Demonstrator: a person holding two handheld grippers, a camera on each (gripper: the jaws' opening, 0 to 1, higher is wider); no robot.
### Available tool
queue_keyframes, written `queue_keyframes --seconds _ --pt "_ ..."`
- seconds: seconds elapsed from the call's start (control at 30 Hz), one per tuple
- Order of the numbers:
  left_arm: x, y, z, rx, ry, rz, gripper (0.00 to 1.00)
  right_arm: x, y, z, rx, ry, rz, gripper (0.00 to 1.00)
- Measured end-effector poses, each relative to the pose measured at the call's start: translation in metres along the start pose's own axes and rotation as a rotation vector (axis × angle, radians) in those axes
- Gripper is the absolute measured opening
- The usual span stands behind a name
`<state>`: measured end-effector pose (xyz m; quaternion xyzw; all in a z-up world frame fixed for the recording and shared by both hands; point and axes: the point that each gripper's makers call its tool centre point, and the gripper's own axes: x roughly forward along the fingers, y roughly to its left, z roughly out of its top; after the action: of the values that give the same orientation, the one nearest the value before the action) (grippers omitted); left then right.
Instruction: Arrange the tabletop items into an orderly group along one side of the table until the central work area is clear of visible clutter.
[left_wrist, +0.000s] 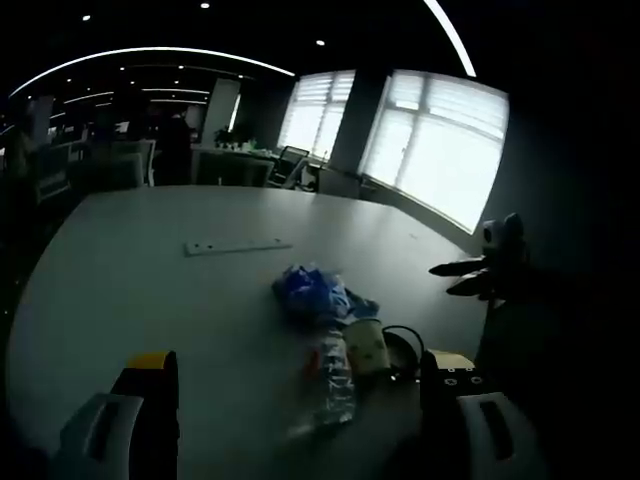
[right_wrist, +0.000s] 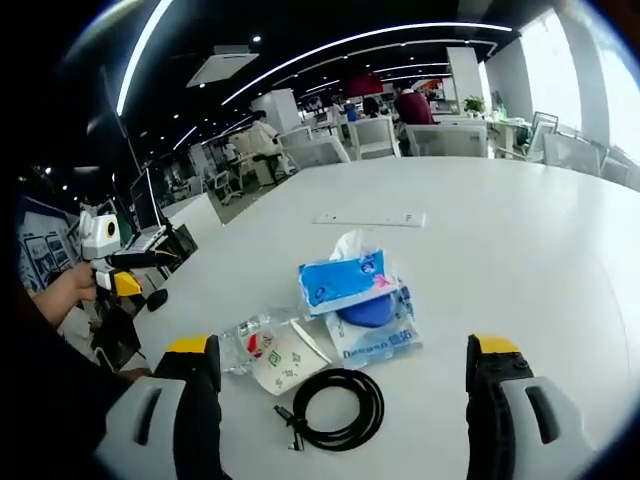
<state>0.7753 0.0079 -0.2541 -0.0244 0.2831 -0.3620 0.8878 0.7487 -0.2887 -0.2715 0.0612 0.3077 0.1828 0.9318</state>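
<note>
A small heap of items lies on the white table (right_wrist: 520, 230). It holds a blue tissue pack (right_wrist: 343, 279), a blue wet-wipe pack (right_wrist: 378, 328), a paper cup (right_wrist: 287, 362) on its side, a clear plastic bottle (right_wrist: 243, 350) lying flat and a coiled black cable (right_wrist: 340, 405). My right gripper (right_wrist: 345, 348) stands open just short of the heap, touching nothing. My left gripper (left_wrist: 300, 360) is open too, on the other side of the heap, with the tissue pack (left_wrist: 310, 290), bottle (left_wrist: 332, 388), cup (left_wrist: 366, 346) and cable (left_wrist: 402, 350) ahead of it. Each gripper shows in the other view: right gripper (left_wrist: 470, 272), left gripper (right_wrist: 125, 265) held by a hand (right_wrist: 62, 292).
A flat grey socket cover (right_wrist: 370, 218) is set in the table beyond the heap, seen also as the socket cover (left_wrist: 238, 245). Office chairs (right_wrist: 375, 135), desks and seated people stand past the far edge. Bright windows (left_wrist: 440, 150) line one wall.
</note>
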Motion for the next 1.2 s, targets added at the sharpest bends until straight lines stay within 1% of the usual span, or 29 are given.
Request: queue_keyframes --seconds 0.4,0.6,0.8,1.2 --pt "0.0 -0.0024 -0.0003 0.011 0.003 -0.001 1.0 -0.0011 -0.0005 0.0014 -0.002 -0.006 -0.005 1.0" --pt "0.0002 -0.0029 -0.0032 0.016 0.015 -0.004 1.0 -0.0007 -0.0015 -0.0019 0.001 0.002 -0.007 1.0" --pt "0.0004 -0.0037 -0.0018 0.017 0.015 -0.004 1.0 0.0006 -0.0002 -0.0055 0.004 0.012 -0.002 1.0" --pt "0.0011 -0.002 -0.0009 0.017 0.02 0.004 1.0 0.0022 -0.0007 -0.0067 0.004 0.02 0.001 1.0"
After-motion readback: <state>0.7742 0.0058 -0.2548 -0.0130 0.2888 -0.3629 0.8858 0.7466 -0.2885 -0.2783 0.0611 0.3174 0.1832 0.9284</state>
